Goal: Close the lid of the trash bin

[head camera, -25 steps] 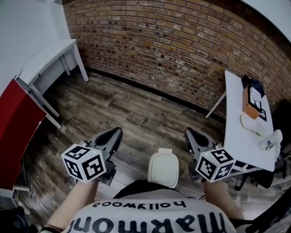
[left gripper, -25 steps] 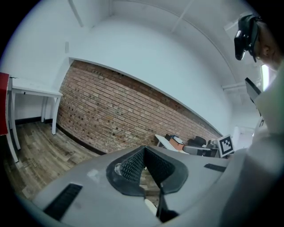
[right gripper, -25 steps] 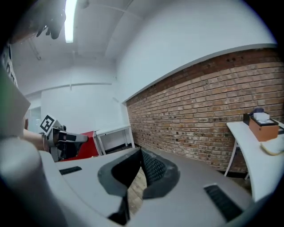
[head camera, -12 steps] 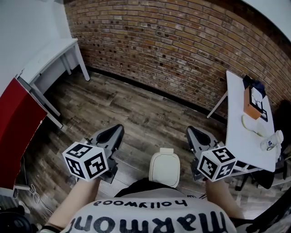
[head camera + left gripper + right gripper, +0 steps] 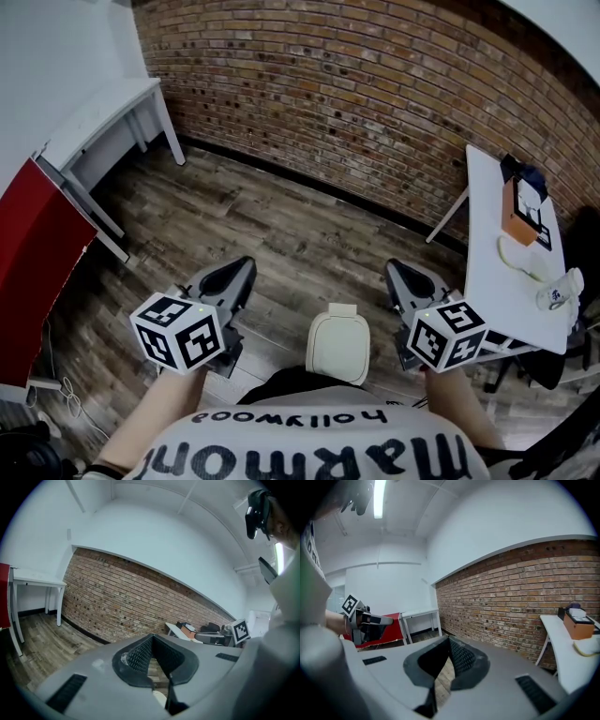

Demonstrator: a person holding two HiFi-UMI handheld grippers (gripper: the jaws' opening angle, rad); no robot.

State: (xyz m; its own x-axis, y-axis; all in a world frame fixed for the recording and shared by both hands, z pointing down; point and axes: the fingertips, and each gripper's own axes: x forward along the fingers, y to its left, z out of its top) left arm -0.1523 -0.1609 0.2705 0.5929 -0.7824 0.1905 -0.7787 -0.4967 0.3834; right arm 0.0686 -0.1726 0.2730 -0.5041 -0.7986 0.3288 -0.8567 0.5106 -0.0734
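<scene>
A small cream-white trash bin (image 5: 339, 347) stands on the wooden floor just in front of the person, between the two grippers. From above, its lid looks flat on top, with a small tab at the far edge. My left gripper (image 5: 232, 277) hovers to the bin's left, jaws together and holding nothing. My right gripper (image 5: 403, 279) hovers to its right, also shut and empty. Neither touches the bin. In the left gripper view my left gripper (image 5: 152, 637) points at the brick wall. The right gripper view shows my right gripper (image 5: 449, 640) and the left gripper's marker cube (image 5: 349, 605).
A brick wall (image 5: 356, 103) runs across the back. A white table (image 5: 502, 272) at the right carries an orange box (image 5: 517, 211) and a cable. A white desk (image 5: 103, 117) and a red panel (image 5: 33, 262) stand at the left.
Nearly nothing: both grippers and the view have drifted slightly to the right. The bin has not moved.
</scene>
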